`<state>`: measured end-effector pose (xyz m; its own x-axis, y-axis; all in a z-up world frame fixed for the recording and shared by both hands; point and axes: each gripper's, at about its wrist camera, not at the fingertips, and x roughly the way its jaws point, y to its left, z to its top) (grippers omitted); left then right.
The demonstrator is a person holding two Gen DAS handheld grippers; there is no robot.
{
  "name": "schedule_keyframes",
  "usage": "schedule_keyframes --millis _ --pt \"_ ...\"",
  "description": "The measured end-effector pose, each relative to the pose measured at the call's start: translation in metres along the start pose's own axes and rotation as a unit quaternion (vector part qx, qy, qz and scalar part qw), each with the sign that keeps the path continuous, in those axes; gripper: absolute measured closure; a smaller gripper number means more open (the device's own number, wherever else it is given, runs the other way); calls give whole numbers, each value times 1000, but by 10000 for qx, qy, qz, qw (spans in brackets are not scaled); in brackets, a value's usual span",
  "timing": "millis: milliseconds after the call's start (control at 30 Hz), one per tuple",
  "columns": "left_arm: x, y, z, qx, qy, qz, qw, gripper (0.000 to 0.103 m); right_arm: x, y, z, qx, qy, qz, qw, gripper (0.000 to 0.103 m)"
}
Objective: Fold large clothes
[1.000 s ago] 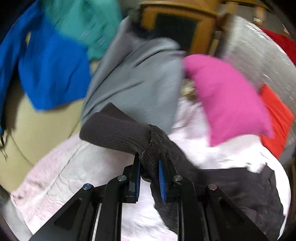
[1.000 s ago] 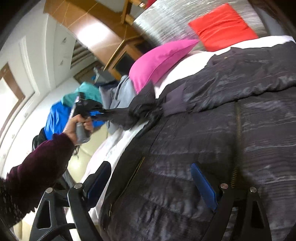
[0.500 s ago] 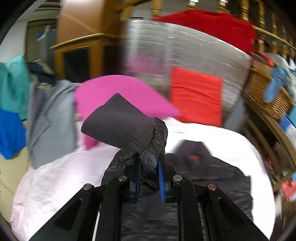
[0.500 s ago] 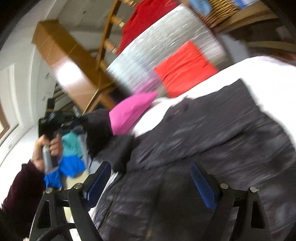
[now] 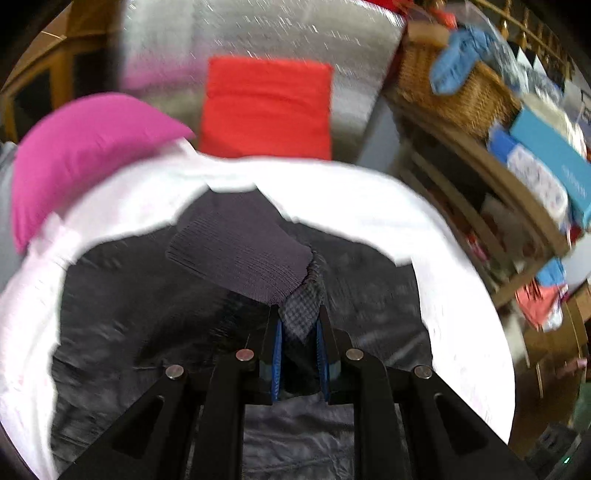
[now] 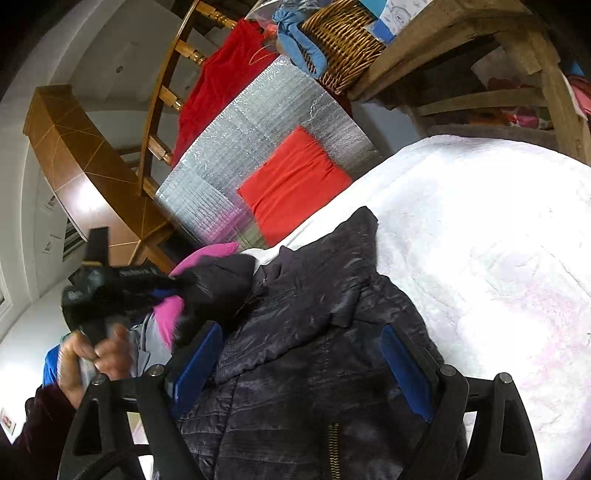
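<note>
My left gripper (image 5: 298, 325) is clamped on the jacket's cuff (image 5: 243, 254) above the jacket (image 6: 314, 332), while my right gripper (image 6: 295, 354) stands wide and empty.

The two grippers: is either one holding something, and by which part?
The left gripper is shut on the dark quilted jacket, pinching its sleeve just behind the grey ribbed knit cuff. The right gripper stands open, holding nothing.

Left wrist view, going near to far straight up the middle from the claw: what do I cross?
Left claw shut on the knit cuff, then dark jacket collar, white bedspread, red cushion, silver foil panel.
</note>
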<state>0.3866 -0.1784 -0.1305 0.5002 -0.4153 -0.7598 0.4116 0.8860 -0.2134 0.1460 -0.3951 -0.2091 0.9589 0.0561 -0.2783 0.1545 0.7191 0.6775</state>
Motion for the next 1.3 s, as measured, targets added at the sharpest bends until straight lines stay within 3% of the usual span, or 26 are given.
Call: schedule_keyframes --millis 167,233,300,400,500,600,700,800,967,1300 --pt "8 1 -30 226 589 -471 9969 72 0 -4 1 23 76 -67 9999 12" --pt "-7 1 -34 450 443 -589 9963 56 3 -5 2 96 109 -96 9998 8" --pt "-37 8 -37 664 31 -595 9960 40 6 -3 1 120 180 -98 9997 8" --pt "-70 30 -38 705 -322 -540 9955 34 10 6 0 7 284 -123 9995 8" --pt "-86 66 -44 596 -441 -25 9972 34 19 18 3 -64 432 -33 9990 7" --pt "-83 116 -51 207 -294 649 9972 34 37 33 10 -307 699 -163 9970 7" --pt "-80 168 -62 -121 -117 1390 9901 34 56 37 19 -611 849 -507 9932 8" --pt "-74 211 -75 -373 138 1728 9842 34 71 28 35 -654 945 -791 9902 7" --pt "-66 249 -86 -681 311 1771 9813 34 101 6 62 -576 1332 -882 9855 8" --pt "-39 261 -69 -869 434 1040 9898 33 169 -12 83 -526 2056 -830 9737 7"
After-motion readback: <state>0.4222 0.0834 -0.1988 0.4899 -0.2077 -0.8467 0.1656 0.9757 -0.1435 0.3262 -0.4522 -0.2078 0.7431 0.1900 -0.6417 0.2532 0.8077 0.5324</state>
